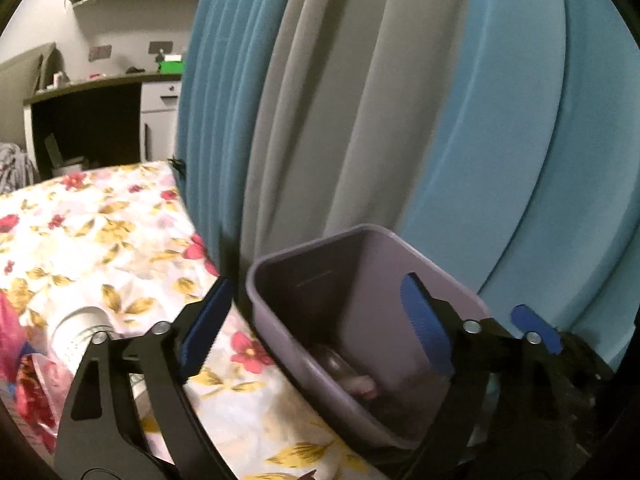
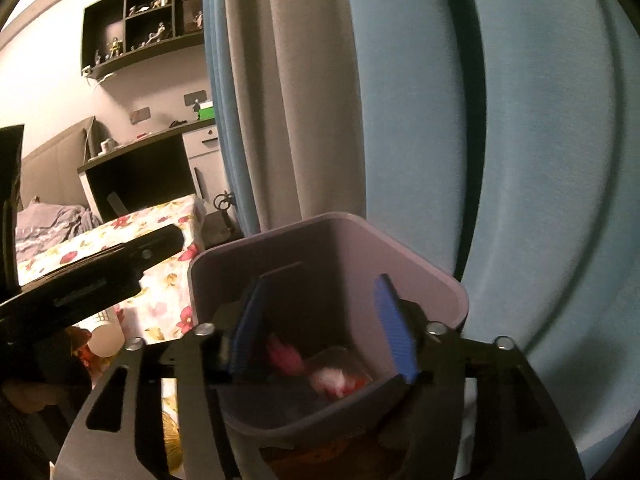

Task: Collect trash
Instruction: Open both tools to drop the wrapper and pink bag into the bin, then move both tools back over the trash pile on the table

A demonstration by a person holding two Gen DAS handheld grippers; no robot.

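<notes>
Two curtains (image 1: 360,120) behind bin (image 1: 312,276)

The bin (image 2: 328,320) sits lower centre, on the bed's (image 1: 100,232) right edge. Curtains (image 2: 400,100) hang behind it; trash (image 2: 332,380) lies inside.

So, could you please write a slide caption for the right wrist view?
Right gripper open above the lilac trash bin, pink and white trash already inside.

No text, label, brand, number or sign can be read in either view.
</notes>
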